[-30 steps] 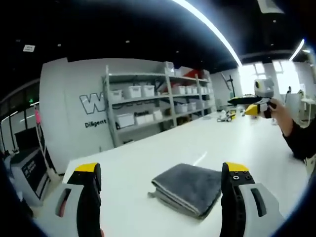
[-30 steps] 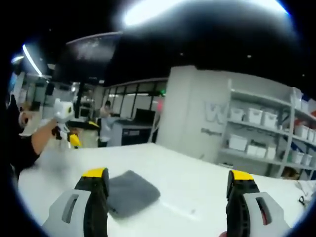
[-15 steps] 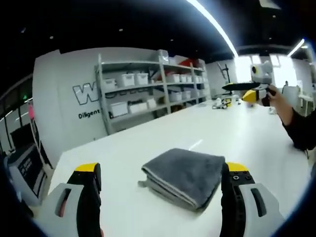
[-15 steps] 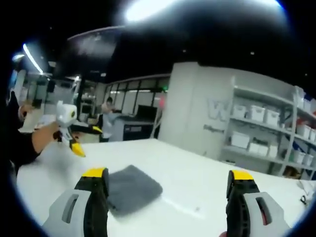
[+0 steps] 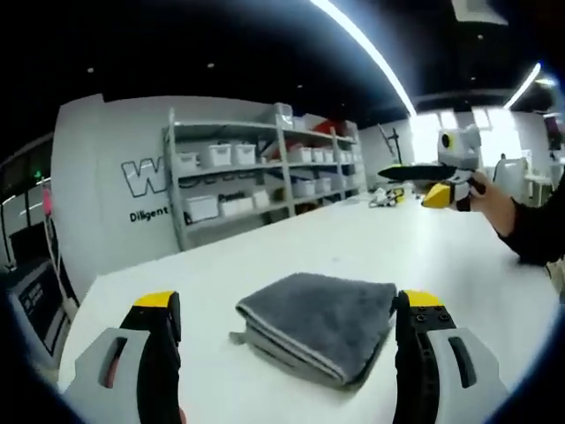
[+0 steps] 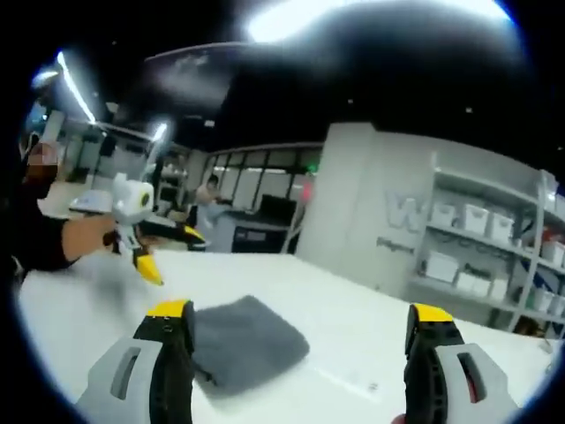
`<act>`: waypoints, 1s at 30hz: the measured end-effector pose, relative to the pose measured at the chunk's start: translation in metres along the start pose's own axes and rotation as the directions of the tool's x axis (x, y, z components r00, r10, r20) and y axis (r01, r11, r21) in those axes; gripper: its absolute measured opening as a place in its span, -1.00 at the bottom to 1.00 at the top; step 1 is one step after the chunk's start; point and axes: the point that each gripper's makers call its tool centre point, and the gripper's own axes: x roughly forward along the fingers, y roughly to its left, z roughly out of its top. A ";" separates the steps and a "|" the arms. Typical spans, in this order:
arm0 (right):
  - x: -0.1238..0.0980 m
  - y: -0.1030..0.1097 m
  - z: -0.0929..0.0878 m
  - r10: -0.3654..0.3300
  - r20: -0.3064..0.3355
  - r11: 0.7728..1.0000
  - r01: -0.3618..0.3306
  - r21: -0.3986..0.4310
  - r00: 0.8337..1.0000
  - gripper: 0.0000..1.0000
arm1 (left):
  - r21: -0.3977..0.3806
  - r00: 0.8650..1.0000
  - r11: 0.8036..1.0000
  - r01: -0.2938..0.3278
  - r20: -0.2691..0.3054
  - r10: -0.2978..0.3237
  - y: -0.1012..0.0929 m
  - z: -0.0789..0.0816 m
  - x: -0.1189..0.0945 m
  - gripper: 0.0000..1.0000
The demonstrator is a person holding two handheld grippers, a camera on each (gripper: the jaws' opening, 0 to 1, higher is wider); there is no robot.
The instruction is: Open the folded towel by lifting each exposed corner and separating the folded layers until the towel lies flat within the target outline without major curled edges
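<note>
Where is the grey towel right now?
The folded grey towel lies on the white table, between the left tongs' jaws in the left gripper view, nearer the right jaw.

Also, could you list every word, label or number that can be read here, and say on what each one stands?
"W": large letter on the grey wall, the rest hidden behind the shelf.
"Diligent": small print under it on the same wall, cut off by the shelf.
Bins on the shelf: any labels too small to read.
Towel and tongs: no text.

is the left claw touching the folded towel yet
Apart. In the right gripper view the left claw hangs in the air above the white table, beyond the grey folded towel.
</note>
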 end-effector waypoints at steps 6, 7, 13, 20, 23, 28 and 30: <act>0.009 0.020 -0.028 0.086 -0.057 0.996 -0.087 -0.010 0.995 0.99 | 0.040 0.988 0.998 0.058 -0.142 -0.052 -0.018 -0.041 0.001 0.99; 0.012 0.025 -0.036 0.101 -0.073 0.995 -0.102 -0.010 0.992 0.99 | 0.033 0.981 0.995 0.091 -0.175 -0.084 -0.027 -0.050 0.000 0.99; 0.028 0.051 -0.083 0.172 -0.166 0.985 -0.167 0.044 0.971 0.99 | 0.034 0.973 0.997 0.074 -0.223 -0.065 -0.035 -0.071 0.002 0.99; 0.027 0.048 -0.094 0.177 -0.192 0.984 -0.167 0.068 0.965 0.99 | 0.047 0.953 0.996 0.081 -0.298 -0.063 -0.041 -0.087 0.004 0.94; 0.029 0.054 -0.100 0.193 -0.208 0.980 -0.179 0.083 0.959 0.99 | 0.042 0.949 0.996 0.084 -0.309 -0.067 -0.043 -0.092 0.003 0.88; 0.032 0.061 -0.113 0.193 -0.239 0.981 -0.179 0.078 0.952 0.85 | 0.008 0.944 0.998 0.069 -0.323 -0.062 -0.036 -0.096 0.006 0.77; 0.032 0.062 -0.115 0.187 -0.242 0.982 -0.173 0.078 0.952 0.74 | 0.001 0.943 0.998 0.070 -0.327 -0.065 -0.036 -0.097 0.006 0.76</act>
